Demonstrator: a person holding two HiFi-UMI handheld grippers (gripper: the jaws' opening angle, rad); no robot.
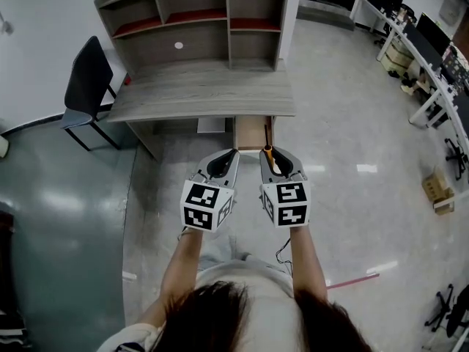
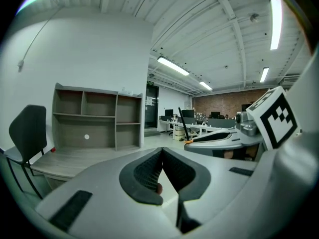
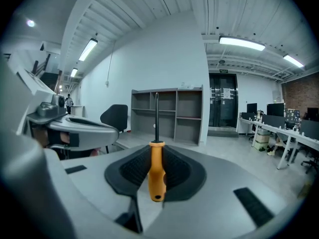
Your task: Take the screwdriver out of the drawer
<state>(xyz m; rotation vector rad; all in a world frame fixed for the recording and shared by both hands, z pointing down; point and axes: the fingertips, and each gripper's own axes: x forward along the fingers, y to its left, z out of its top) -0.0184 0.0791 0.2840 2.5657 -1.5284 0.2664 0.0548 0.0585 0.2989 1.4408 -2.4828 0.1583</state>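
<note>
The screwdriver [image 3: 156,169] has an orange handle and a black shaft that points upward. My right gripper [image 3: 157,152] is shut on the handle. In the head view the right gripper [image 1: 272,152] and the screwdriver [image 1: 271,160] hang above the floor, just in front of the open wooden drawer [image 1: 251,132] under the desk. Beside it on the left, my left gripper [image 1: 234,153] is shut with nothing between its pads [image 2: 149,169]. The left gripper view shows the screwdriver [image 2: 184,127] off to its right.
A grey desk [image 1: 205,90] with a shelf unit [image 1: 198,17] stands ahead. A black chair [image 1: 88,75] sits at its left end. Office desks with monitors [image 1: 429,46] line the far right, and a cardboard box [image 1: 438,189] lies on the floor.
</note>
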